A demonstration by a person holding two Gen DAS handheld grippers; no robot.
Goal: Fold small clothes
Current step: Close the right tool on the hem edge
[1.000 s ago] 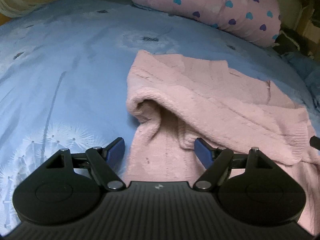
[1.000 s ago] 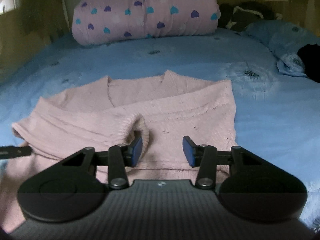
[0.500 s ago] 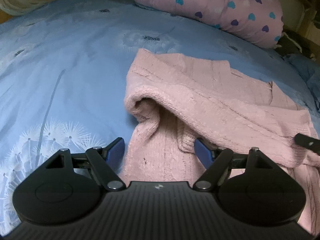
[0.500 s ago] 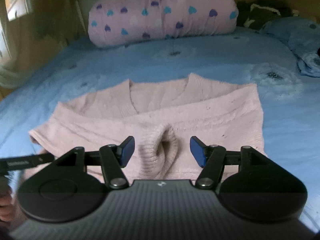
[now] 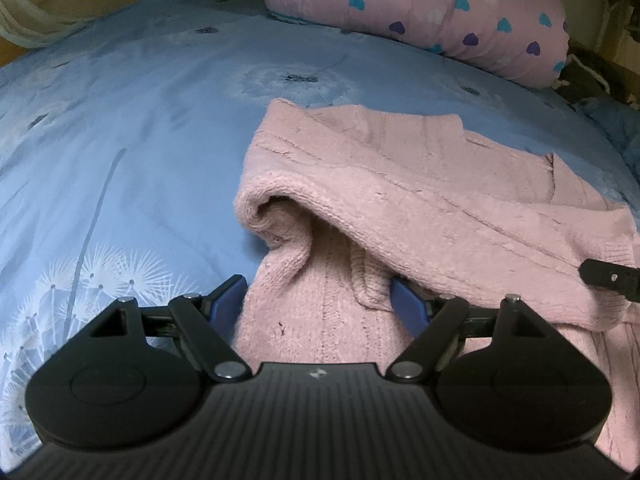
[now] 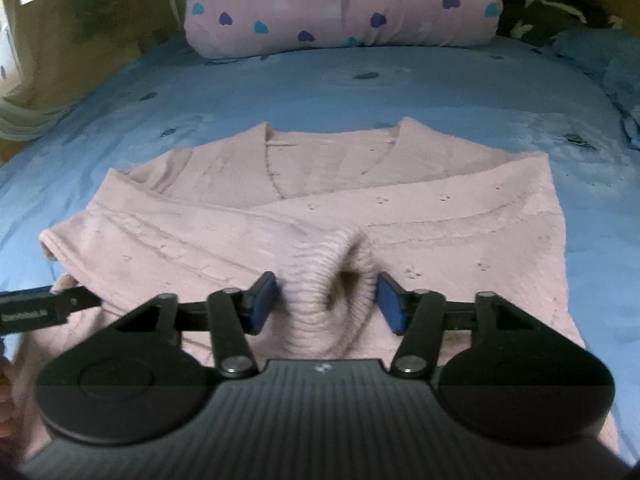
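The bed [image 6: 400, 92], smooth blue dandelion-print sheet, gives a broad flat folding surface. A plump heart-print bolster [image 6: 340, 4] lies at its far end. Mid-bed, the pink knitted sweater [image 6: 400, 208] lies neck away, its fuzzy sleeves folded across the body. The right hand-held gripper [image 6: 327, 300] stands wide around a ribbed cuff [image 6: 320, 276]; the left hand-held gripper [image 5: 316, 300] stands wide astride the near hem, likely readying the next fold.
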